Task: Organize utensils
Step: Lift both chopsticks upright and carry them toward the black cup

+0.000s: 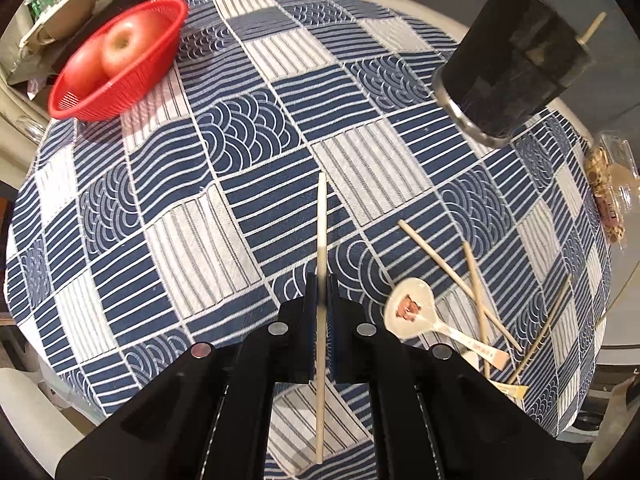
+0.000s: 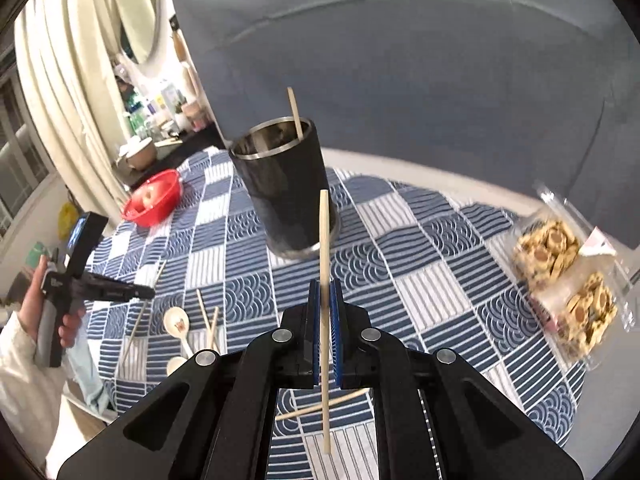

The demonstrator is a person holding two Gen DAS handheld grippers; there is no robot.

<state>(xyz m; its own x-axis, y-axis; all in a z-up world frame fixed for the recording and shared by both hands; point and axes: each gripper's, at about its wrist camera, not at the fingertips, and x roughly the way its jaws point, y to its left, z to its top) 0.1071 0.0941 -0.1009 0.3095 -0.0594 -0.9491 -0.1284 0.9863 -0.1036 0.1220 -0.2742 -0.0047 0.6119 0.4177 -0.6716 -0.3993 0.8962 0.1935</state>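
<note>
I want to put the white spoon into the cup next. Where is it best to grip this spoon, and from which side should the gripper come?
Probably grip the white spoon at the bare stretch of handle just behind the bowl, coming from above with the jaws across the handle. It lies flat on the tablecloth, and further along the handle two chopsticks cross beside or over it, so that end is crowded. The bowl is too wide and rounded to pinch well.

- Table cloth (image 1: 256, 128): navy and white patchwork squares; stripes, wavy lines, fish-scale arcs.
- Basket (image 1: 80, 108): bright red mesh; apples (image 1: 124, 42) inside, red with yellowish patch.
- Cup (image 2: 286, 188): black outside, silver steel rim and base.
- Chopsticks: pale wood, one held by the left gripper (image 1: 321, 292), one by the right gripper (image 2: 325, 296).
- Fingers (image 2: 315, 320): black, blue pads.
- Spoon (image 1: 412, 310): cream-white, small pink-brown picture in bowl.
- Cookies (image 2: 546, 248): tan with brown centres, in clear box.
- Sleeve (image 2: 16, 364): off-white.
</note>
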